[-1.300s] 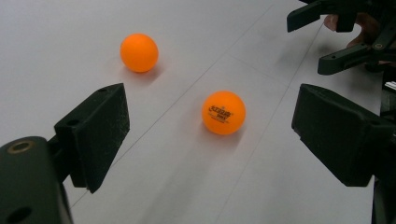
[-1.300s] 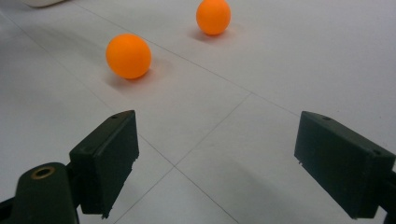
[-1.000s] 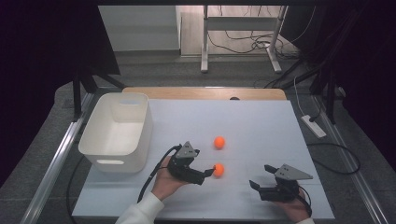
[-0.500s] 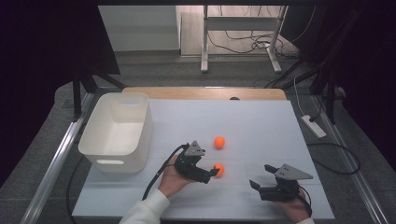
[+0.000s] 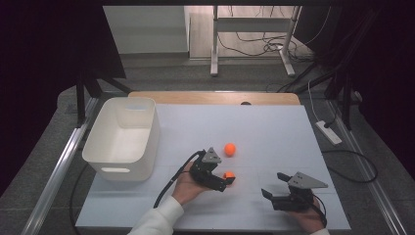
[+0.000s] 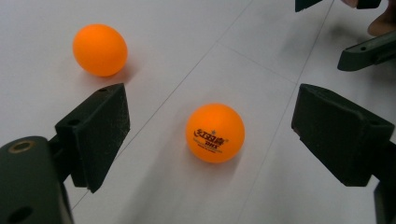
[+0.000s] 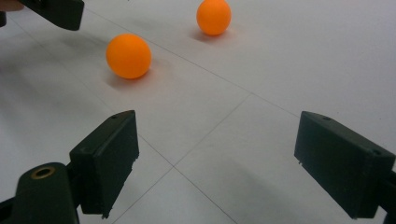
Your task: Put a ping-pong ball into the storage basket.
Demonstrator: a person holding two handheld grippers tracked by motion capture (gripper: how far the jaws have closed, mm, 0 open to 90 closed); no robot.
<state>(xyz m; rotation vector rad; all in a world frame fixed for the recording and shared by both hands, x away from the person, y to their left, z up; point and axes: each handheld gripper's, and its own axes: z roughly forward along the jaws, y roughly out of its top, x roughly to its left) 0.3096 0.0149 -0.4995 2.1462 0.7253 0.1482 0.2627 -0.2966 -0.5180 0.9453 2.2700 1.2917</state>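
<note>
Orange printed ball [image 6: 215,133] lies on the white worktop [image 5: 274,132] between the left tongs' [image 6: 212,135] spread jaws, untouched; right tongs [image 7: 233,163] gape apart over bare worktop nearby.

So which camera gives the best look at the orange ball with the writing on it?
The left gripper view: the printed ball lies large and sharp between the open jaws of the left gripper, its lettering legible. The high view shows it as a small orange spot at the jaw tips. The right gripper view shows it plain, lettering hidden.
</note>
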